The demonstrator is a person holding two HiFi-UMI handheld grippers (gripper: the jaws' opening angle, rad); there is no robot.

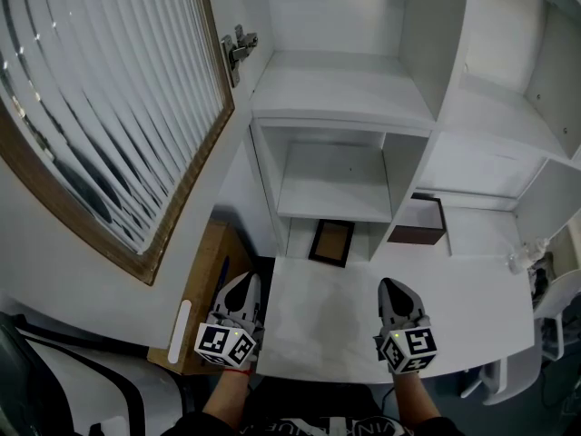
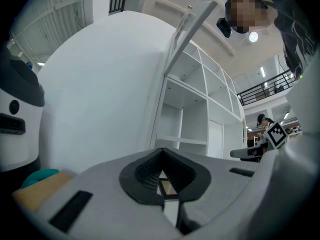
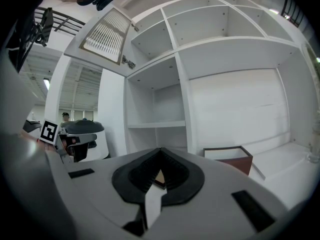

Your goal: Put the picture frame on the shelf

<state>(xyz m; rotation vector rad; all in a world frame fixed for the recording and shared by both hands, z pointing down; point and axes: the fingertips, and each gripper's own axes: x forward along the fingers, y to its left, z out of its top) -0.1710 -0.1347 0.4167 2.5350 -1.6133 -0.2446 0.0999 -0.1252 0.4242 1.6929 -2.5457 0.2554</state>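
The left gripper [image 1: 243, 287] and right gripper [image 1: 396, 291] have jaws shut, holding nothing. The picture frame [image 1: 331, 242] sits, perhaps leaning, at the back of the surface [image 1: 318, 334] under the shelf [image 1: 331, 193]. A thin-edge pinch could slip and drop it.

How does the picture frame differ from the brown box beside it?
The picture frame is thin and flat with a tan centre; the brown box is deep and open-topped, white inside. The frame sits under the low shelf, the box right of the divider. Both are dark brown and rest on the white desk.
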